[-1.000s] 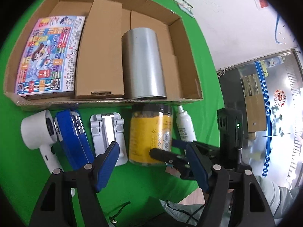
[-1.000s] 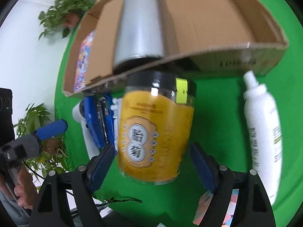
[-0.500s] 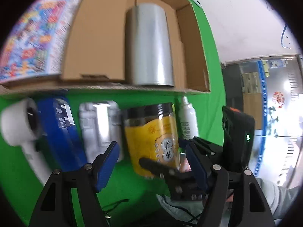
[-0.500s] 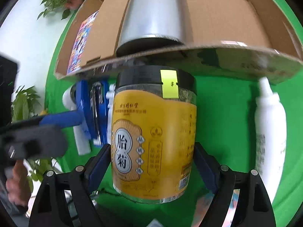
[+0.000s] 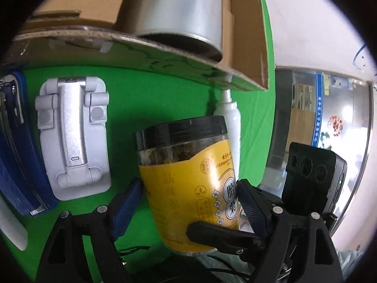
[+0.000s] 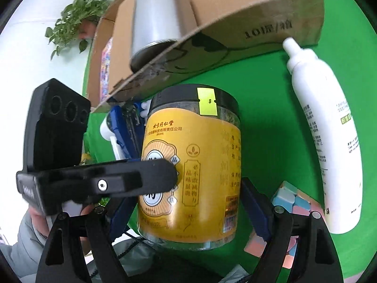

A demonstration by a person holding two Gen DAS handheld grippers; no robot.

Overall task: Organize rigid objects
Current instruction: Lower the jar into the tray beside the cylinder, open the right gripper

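Left tongs (image 5: 188, 200) dropped closer since earlier frame, jaws just widened, now straddling yellow jar (image 5: 188, 184) from left, pads not clearly pressing. Right tongs (image 6: 186, 202) pitched down, jaws wide, blue pads against jar sides, gripping jar (image 6: 190, 169). Jar upright on green counter (image 5: 146, 99), just near cardboard box (image 5: 188, 56). Box holds silver cylinder (image 5: 176, 7) lying down. White bottle (image 6: 325, 127) right of jar.

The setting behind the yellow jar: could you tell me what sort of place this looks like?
Probably an office or lab staged for recording, not a home: a green cloth covers the table, a glass partition bears blue signage, and a potted plant stands by a white wall.
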